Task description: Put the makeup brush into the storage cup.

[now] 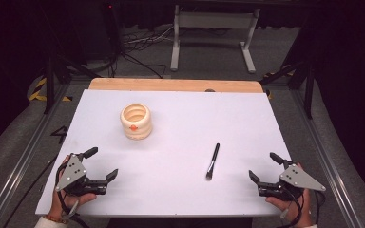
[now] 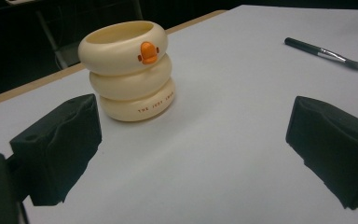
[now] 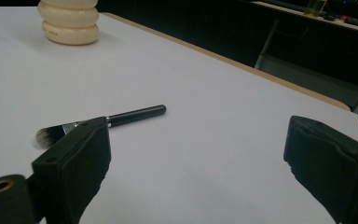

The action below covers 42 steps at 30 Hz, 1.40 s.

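A cream ribbed cup (image 1: 136,121) with an orange duck bill stands upright on the white table (image 1: 180,118), left of centre; it also rises ahead in the left gripper view (image 2: 128,70) and at the top left of the right gripper view (image 3: 69,21). A black makeup brush (image 1: 212,161) lies flat right of centre, bristles toward me, also seen as the brush (image 3: 105,122) and the brush (image 2: 325,52). My left gripper (image 1: 103,164) rests open near the front left corner, nothing between its jaws. My right gripper (image 1: 265,167) is open at the front right, just right of the brush.
A wooden strip (image 1: 176,85) runs along the table's far edge. Beyond it stand a grey metal frame (image 1: 214,33) and cables on the floor. Black stands flank both sides. Bare table surface lies between the cup and the brush.
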### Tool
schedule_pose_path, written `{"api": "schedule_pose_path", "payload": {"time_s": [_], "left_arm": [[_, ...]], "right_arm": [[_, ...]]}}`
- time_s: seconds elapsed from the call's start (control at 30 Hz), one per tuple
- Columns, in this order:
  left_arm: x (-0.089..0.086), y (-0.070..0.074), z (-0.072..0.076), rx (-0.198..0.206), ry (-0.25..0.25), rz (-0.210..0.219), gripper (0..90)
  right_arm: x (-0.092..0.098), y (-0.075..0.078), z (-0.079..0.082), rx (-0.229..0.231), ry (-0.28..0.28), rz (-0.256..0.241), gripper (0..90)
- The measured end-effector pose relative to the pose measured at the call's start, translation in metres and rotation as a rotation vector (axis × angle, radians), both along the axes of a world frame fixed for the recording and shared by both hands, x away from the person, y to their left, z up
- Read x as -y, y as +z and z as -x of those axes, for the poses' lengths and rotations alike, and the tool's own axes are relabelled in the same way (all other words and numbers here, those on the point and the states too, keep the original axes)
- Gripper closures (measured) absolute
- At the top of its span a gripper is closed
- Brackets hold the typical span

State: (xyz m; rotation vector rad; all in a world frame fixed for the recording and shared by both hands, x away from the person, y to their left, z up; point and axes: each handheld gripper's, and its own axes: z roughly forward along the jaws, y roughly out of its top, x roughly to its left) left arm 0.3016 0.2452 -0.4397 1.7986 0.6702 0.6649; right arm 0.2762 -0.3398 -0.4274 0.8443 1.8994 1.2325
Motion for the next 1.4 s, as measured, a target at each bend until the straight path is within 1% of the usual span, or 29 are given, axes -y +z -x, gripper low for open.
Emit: {"api": "schedule_pose_path", "payload": {"time_s": [0.07,0.2,0.23,0.3,0.33,0.37,0.43,0.53,0.6,0.67,0.7,0.73,0.8,0.83,0.87,0.9,0.93,0.97,1.03,1.1,1.13,1.17,1.23,1.33,1.37,1.4], "left_arm": [[0.000,-0.001,0.000,-0.008,0.001,0.008,4.5],[-0.001,-0.001,0.000,-0.012,-0.003,0.006,5.1],[-0.002,-0.001,0.001,-0.012,-0.005,0.005,5.1],[-0.001,-0.002,0.001,-0.008,-0.005,0.005,5.1],[-0.001,-0.002,0.001,-0.015,-0.009,0.001,5.1],[-0.001,-0.002,0.001,-0.009,-0.010,-0.005,5.1],[0.000,-0.003,0.001,-0.017,-0.009,-0.006,5.1],[0.000,-0.004,0.001,-0.018,-0.014,-0.003,5.2],[0.000,-0.004,0.001,-0.020,-0.015,0.002,5.2],[0.000,-0.004,0.000,-0.029,-0.018,-0.006,5.2],[0.000,-0.004,0.000,-0.029,-0.018,-0.006,5.2],[0.000,-0.005,0.000,-0.041,-0.023,-0.001,5.3],[0.001,-0.005,-0.001,-0.043,-0.023,-0.002,5.4],[0.001,-0.006,-0.001,-0.042,-0.025,0.001,5.4],[0.001,-0.006,-0.001,-0.041,-0.027,-0.001,5.5],[0.001,-0.006,0.000,-0.042,-0.028,-0.004,5.5],[0.001,-0.006,0.000,-0.047,-0.035,0.000,5.5],[0.002,-0.006,0.000,-0.047,-0.038,-0.003,5.5],[0.002,-0.007,0.000,-0.048,-0.043,-0.007,5.5],[0.002,-0.007,0.000,-0.048,-0.044,-0.008,5.5],[0.002,-0.007,0.000,-0.050,-0.045,-0.013,5.5],[0.002,-0.007,0.001,-0.051,-0.047,-0.012,5.5],[0.002,-0.007,0.000,-0.052,-0.049,-0.013,5.7],[0.003,-0.008,0.001,-0.052,-0.052,-0.012,5.7],[0.003,-0.008,0.000,-0.052,-0.055,-0.016,5.7],[0.003,-0.008,0.000,-0.052,-0.055,-0.016,5.7]], "right_arm": [[0.001,-0.001,0.000,-0.009,0.002,0.005,8.6],[0.001,0.000,-0.001,-0.020,0.017,0.012,9.5],[0.001,0.000,-0.002,-0.028,0.032,0.014,11.1],[-0.001,0.000,-0.003,-0.036,0.046,0.030,11.7],[-0.001,0.000,-0.004,-0.042,0.063,0.037,12.9],[-0.002,0.000,-0.005,-0.048,0.069,0.048,13.3],[-0.004,0.001,-0.007,-0.061,0.082,0.062,13.6],[-0.004,0.003,-0.010,-0.081,0.112,0.064,14.2],[-0.005,0.006,-0.012,-0.090,0.129,0.076,14.4],[-0.007,0.009,-0.014,-0.101,0.160,0.097,15.1],[-0.007,0.009,-0.014,-0.101,0.160,0.097,15.1],[-0.011,0.013,-0.017,-0.117,0.195,0.139,16.2],[-0.015,0.015,-0.021,-0.126,0.222,0.180,17.4],[-0.015,0.015,-0.021,-0.126,0.222,0.180,17.4],[-0.019,0.017,-0.024,-0.141,0.253,0.213,17.4],[-0.026,0.021,-0.030,-0.155,0.292,0.272,17.8],[-0.029,0.023,-0.032,-0.167,0.315,0.287,17.8],[-0.033,0.026,-0.035,-0.180,0.350,0.317,17.7],[-0.041,0.032,-0.041,-0.183,0.385,0.391,17.6],[-0.047,0.039,-0.046,-0.188,0.414,0.436,17.6],[-0.052,0.043,-0.050,-0.184,0.429,0.470,17.6],[-0.054,0.046,-0.053,-0.184,0.438,0.486,17.7],[-0.063,0.052,-0.059,-0.205,0.481,0.526,20.0],[-0.077,0.054,-0.066,-0.238,0.530,0.607,22.0],[-0.082,0.054,-0.068,-0.246,0.543,0.625,22.1],[-0.082,0.054,-0.068,-0.246,0.543,0.625,22.1]]}}
